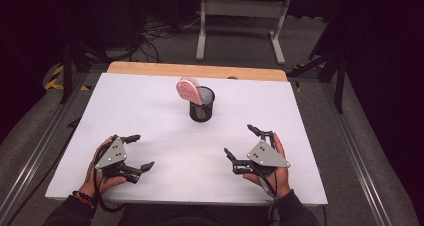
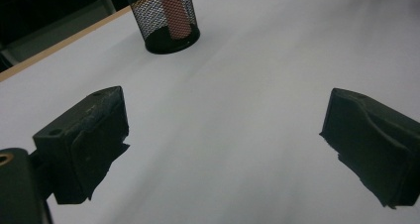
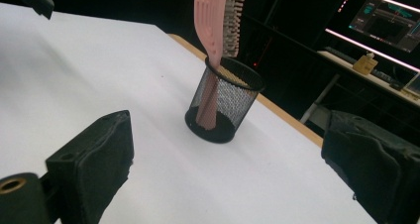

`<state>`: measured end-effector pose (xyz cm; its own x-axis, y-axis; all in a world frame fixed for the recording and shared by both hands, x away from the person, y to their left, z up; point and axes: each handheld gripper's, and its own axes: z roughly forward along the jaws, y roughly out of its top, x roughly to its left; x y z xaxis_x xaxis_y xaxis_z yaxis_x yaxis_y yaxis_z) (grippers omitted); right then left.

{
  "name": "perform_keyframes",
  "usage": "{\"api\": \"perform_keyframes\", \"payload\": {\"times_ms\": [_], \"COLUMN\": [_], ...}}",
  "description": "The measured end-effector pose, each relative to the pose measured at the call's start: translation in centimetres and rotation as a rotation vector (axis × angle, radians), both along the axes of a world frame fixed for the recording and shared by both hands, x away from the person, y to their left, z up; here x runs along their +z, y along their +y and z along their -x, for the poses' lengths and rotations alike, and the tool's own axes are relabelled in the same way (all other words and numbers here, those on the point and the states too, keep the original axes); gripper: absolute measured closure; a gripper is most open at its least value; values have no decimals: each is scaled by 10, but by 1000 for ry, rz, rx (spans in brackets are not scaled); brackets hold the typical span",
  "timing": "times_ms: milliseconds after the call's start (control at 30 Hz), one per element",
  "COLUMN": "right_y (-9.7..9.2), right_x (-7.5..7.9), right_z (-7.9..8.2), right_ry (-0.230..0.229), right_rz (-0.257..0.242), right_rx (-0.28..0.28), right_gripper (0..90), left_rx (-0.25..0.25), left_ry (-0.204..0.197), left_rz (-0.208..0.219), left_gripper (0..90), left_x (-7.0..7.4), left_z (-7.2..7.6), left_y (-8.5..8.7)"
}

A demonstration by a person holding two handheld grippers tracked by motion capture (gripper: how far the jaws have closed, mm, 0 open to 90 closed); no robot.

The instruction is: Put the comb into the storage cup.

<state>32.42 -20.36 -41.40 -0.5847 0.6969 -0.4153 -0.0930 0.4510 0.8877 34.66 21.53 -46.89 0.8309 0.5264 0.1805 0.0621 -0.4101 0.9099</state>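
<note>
Both grippers rest low over the white table (image 1: 150,101), each held by a hand at the near edge. Left gripper (image 1: 138,151): jaws spread wide, nothing between them. Right gripper (image 1: 241,142): jaws likewise apart and empty.

The pink hairbrush (image 1: 190,91) stands handle-down in the black mesh cup (image 1: 201,108), head up above the rim and leaning toward the person's left. Its long axis is near upright, slightly tilted; bristles face away from the pink back seen in the right gripper view (image 3: 213,21).

From the left gripper, the cup lies ahead and to the right, well apart. From the right gripper, it lies ahead and to the left, also well apart. In the right gripper view the cup (image 3: 223,102) sits nearly centred between the jaws, whereas in the left gripper view the cup (image 2: 166,18) is off toward the left jaw and cropped at the top.

Judgement: the right gripper looks slightly nearer and better aligned. A grasp on the brush would need a forward reach and jaws closing across the exposed head or upper handle above the rim.
</note>
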Motion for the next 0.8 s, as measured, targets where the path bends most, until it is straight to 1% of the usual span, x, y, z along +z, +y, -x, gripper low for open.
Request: {"api": "perform_keyframes", "payload": {"times_ms": [67, 133, 300, 367, 433, 500, 600, 700, 800], "right_y": [-4, -7, -12, -13, -16, -18, -19, -25, -31], "right_x": [-3, -5, -11, -13, -16, -21, -24, -30, -32], "right_z": [2, 4, 7, 8, 9, 9, 9, 8, 7], "right_ry": [3, 15, 19, 21, 31, 43, 44, 57, 68], "right_rz": [7, -9, 17, 21, 14, 24, 35, 29, 12], "right_rx": [-10, -10, -21, -26, -28, -33, -44, -57, -69], "right_gripper": [67, 71, 69, 68, 66, 65, 63, 62, 62], "left_rx": [-1, 0, -4, -3, -3, -5, -6, -4, -6], "left_ry": [0, 4, 5, 6, 7, 7, 7, 7, 6], "left_rz": [-1, 0, 0, 1, 2, 0, -1, 0, -5], "left_gripper": [50, 49, 50, 50, 50, 50, 50, 50, 50], "left_x": [0, -1, -1, -1, -1, -1, -1, -1, -1], "left_z": [0, 0, 0, 0, 0, 0, 0, 0, 0], "left_y": [0, -1, -1, -1, -1, -1, -2, -1, -1]}}
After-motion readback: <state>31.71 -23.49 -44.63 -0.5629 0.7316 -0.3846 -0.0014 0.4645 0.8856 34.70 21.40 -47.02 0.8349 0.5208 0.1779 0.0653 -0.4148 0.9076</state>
